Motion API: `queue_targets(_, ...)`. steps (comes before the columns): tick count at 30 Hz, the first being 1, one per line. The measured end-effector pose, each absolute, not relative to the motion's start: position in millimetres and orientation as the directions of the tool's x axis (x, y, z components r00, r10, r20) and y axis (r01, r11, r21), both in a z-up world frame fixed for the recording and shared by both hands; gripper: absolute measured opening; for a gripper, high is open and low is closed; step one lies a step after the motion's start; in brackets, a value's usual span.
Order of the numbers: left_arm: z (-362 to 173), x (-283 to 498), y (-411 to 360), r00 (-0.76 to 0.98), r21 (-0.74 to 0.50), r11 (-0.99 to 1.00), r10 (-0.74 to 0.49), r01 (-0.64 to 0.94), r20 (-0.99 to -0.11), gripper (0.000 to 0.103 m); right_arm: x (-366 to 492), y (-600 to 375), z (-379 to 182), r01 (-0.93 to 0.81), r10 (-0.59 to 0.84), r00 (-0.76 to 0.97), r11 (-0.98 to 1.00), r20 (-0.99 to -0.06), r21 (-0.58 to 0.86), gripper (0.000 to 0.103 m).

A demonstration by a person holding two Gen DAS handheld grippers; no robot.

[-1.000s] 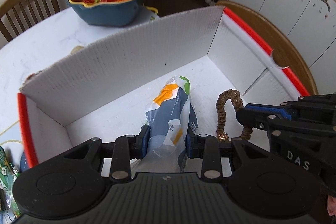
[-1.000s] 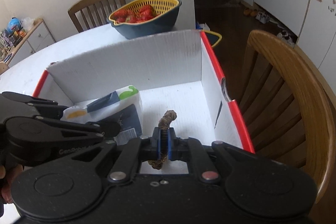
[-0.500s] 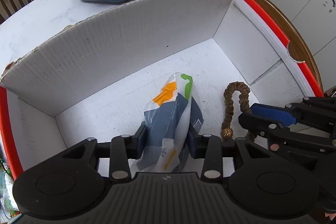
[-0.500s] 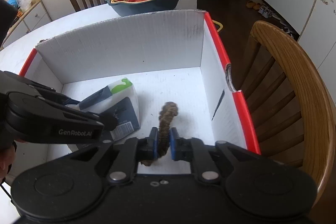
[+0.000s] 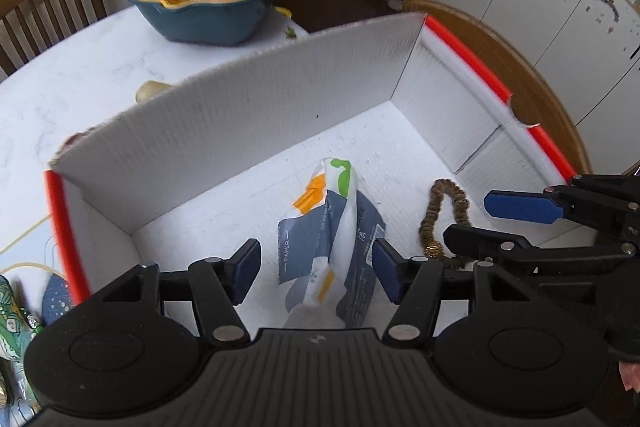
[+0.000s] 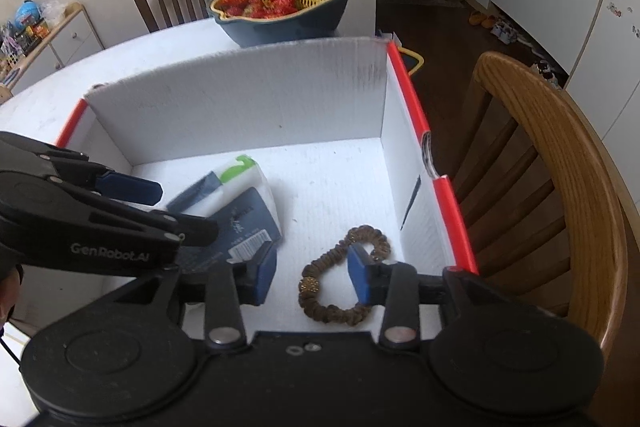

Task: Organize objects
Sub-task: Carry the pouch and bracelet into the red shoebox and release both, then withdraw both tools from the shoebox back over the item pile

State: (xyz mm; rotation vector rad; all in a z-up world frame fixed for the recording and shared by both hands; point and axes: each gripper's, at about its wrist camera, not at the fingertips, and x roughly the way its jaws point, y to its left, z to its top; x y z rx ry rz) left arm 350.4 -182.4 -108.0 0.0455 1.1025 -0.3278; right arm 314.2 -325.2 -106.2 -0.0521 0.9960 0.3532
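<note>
One white corrugated cardboard box with red edges (image 6: 420,115) sits on your table. On its floor lie one grey-and-white plastic tissue packet (image 5: 332,239) and one brown fabric scrunchie (image 6: 340,275). Your left gripper (image 5: 316,267) straddles the packet, your right gripper (image 6: 312,271) the scrunchie; both are opening, gripping nothing.

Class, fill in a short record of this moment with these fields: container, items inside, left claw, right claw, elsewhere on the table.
container: white cardboard box with red edges, open on top
items inside: tissue packet and brown scrunchie, both lying on the box floor
left claw: jaws opening, packet between them, pads not pressing it
right claw: jaws opening, scrunchie lying loose between them
elsewhere on the table: blue bowl with a yellow strainer of strawberries, beyond the box
</note>
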Motion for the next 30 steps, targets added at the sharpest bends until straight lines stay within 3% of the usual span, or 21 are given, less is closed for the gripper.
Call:
queue_targets(18, -38, 291, -120, 0.57, -0.189, 0.945, -0.313, 0.267, -0.76, 0.061, 264, -307, -42, -0.328, 0.325, 0.605, 0.934, -0.727, 0.145, 0.059)
queue_targets(20, -30, 282, -110, 0.589, -0.193, 0.943, -0.32, 0.27, -0.742, 0.067, 257, -304, -36, -0.326, 0.327, 0.619, 0.934, -0.714, 0.146, 0.06)
queue_targets(30, -5, 238, -46, 0.66, -0.209, 0.942, -0.333, 0.262, -0.674, 0.075, 221, -272, -15, -0.313, 0.311, 0.68, 0.942, -0.664, 0.121, 0.075)
